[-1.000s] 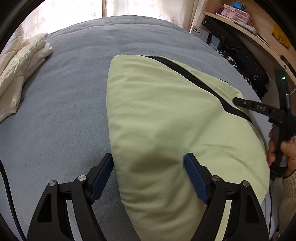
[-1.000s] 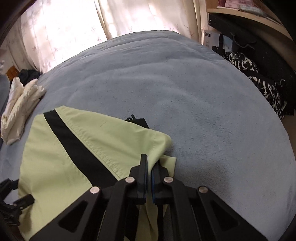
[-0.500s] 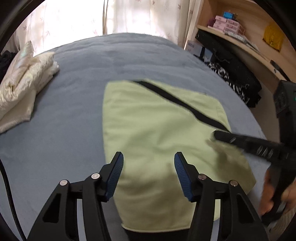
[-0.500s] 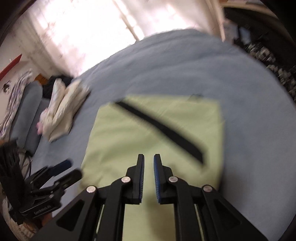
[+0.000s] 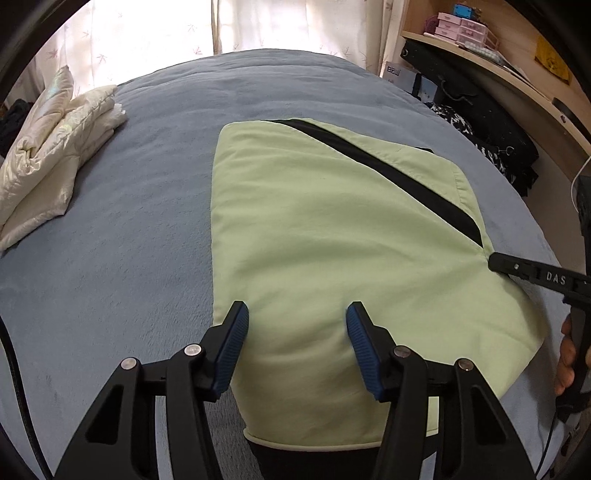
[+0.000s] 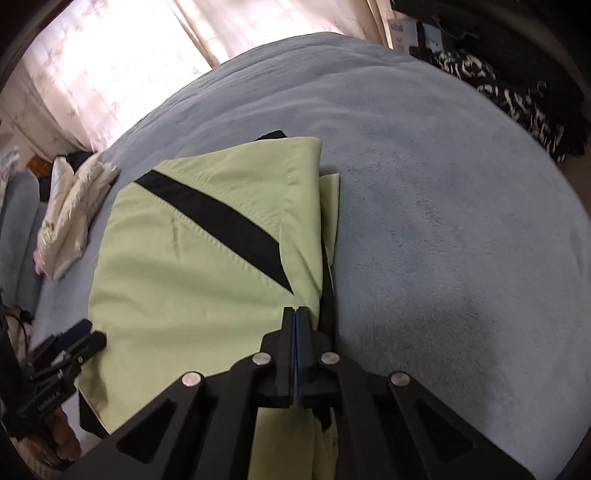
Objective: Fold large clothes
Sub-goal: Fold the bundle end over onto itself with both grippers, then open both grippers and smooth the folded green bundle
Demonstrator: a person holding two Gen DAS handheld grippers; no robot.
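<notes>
A light green garment with a black diagonal stripe point(image 5: 332, 236) lies folded on a grey-blue bed point(image 5: 110, 258); it also shows in the right wrist view point(image 6: 192, 266). My left gripper point(image 5: 297, 325) is open and empty, its blue pads straddling the garment's near left part just above it. My right gripper point(image 6: 296, 314) is shut at the garment's right edge, where the fabric puckers toward its tip; it shows from the side in the left wrist view point(image 5: 495, 262). I cannot tell for sure whether cloth is pinched between its pads.
A folded cream garment point(image 5: 48, 162) lies at the bed's far left, also in the right wrist view point(image 6: 70, 218). Dark bags and black-and-white cloth point(image 5: 491, 122) pile under a wooden shelf point(image 5: 480, 40) to the right. Curtains point(image 5: 184, 29) hang behind.
The right gripper swung away and came back to the garment's right edge, its jaws closing from slightly apart to shut. The left gripper stayed open and drew back a little over the garment.
</notes>
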